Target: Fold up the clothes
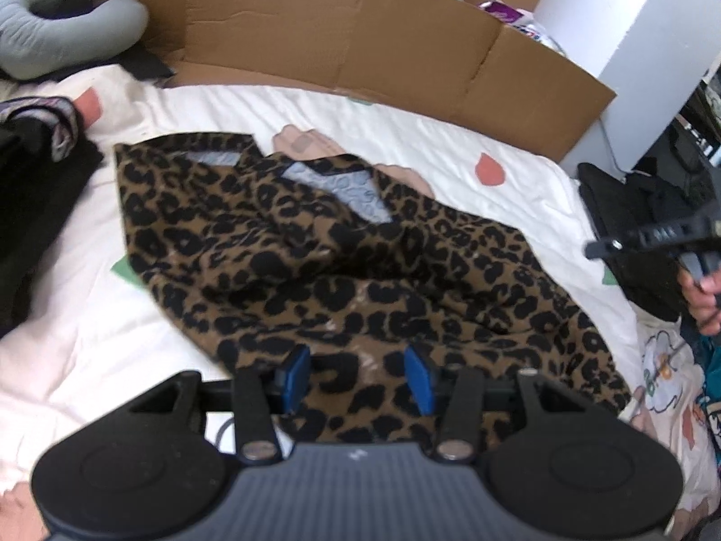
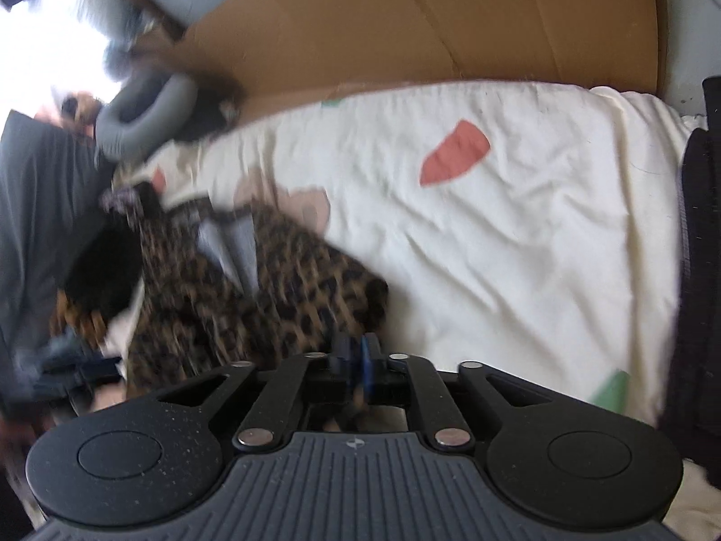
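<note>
**Leopard top on the bed, one gripper wide, one pinched**

Left gripper (image 1: 358, 376) sits low at 6 o'clock in its own view, blue pads (image 1: 295, 372) spread well apart over the near hem of the leopard top (image 1: 342, 252); nothing is caught between them. The top lies rumpled across the middle of the white quilt (image 1: 428, 144), collar end toward 11 o'clock, grey lining showing at the neck.

Out at 3 o'clock in the left view, the right gripper (image 1: 599, 250) comes in sideways, a hand (image 1: 703, 302) wrapped on its handle (only partly in shot).

Over to the right wrist view, which is blurred: the right gripper (image 2: 356, 360) has its pads brought together, and a bit of leopard cloth (image 2: 252, 297) appears to be nipped between them at 6 o'clock, the rest trailing off toward 9.

A flattened cardboard sheet (image 1: 360, 40) stands along the far edge at 12 o'clock. A grey neck pillow (image 1: 67, 22) rests at 10 o'clock, dark clothes (image 1: 36, 189) heaped at 9.
</note>
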`<move>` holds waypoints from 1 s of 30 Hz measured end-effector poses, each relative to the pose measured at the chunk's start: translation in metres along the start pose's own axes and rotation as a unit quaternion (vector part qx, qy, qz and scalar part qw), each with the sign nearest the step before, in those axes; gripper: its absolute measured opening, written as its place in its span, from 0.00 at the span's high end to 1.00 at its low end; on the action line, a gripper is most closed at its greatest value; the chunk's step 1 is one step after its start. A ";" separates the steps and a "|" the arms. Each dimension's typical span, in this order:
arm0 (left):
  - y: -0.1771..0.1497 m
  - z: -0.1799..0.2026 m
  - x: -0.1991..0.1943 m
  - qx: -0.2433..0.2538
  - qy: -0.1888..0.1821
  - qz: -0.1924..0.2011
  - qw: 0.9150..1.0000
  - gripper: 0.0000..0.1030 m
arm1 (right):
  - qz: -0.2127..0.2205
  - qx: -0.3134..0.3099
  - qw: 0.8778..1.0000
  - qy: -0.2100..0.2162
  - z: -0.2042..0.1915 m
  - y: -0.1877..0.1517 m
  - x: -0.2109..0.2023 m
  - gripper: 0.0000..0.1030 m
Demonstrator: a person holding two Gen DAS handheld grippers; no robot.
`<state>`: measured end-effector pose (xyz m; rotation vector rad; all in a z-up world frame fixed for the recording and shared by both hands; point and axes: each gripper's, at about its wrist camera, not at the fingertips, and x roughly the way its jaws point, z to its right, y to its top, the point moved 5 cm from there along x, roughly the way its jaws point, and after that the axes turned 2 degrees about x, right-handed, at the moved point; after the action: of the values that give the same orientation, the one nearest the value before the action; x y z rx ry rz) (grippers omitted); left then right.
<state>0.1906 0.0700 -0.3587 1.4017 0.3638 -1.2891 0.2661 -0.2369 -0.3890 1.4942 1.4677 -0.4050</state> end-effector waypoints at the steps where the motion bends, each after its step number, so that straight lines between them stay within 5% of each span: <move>1: -0.002 -0.002 -0.001 -0.004 0.003 -0.002 1.000 0.53 | -0.006 -0.018 1.000 -0.006 -0.001 -0.005 -0.003 0.76; 3: -0.008 -0.007 -0.003 -0.013 0.008 -0.006 1.000 0.53 | -0.017 -0.053 0.998 -0.020 -0.005 -0.014 -0.007 0.58; 13: -0.029 -0.019 -0.007 -0.039 0.021 -0.026 0.999 0.53 | -0.054 -0.265 0.960 -0.075 -0.031 -0.055 -0.008 0.53; 22: -0.033 -0.019 -0.004 -0.047 0.021 -0.029 0.998 0.52 | -0.049 -0.360 0.928 -0.084 -0.051 -0.068 -0.006 0.43; 24: -0.034 -0.021 -0.004 -0.052 0.022 -0.029 0.998 0.51 | -0.046 -0.400 0.912 -0.082 -0.055 -0.073 -0.005 0.42; 28: -0.036 -0.023 -0.004 -0.058 0.024 -0.031 0.998 0.51 | -0.062 -0.512 0.852 -0.092 -0.065 -0.089 0.001 0.40; 30: -0.037 -0.023 -0.004 -0.060 0.024 -0.031 0.997 0.51 | -0.067 -0.544 0.833 -0.081 -0.071 -0.095 0.002 0.40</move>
<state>0.1708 0.1027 -0.3800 1.3296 0.5130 -1.2646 0.1545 -0.1978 -0.3945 0.4213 1.2871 0.2324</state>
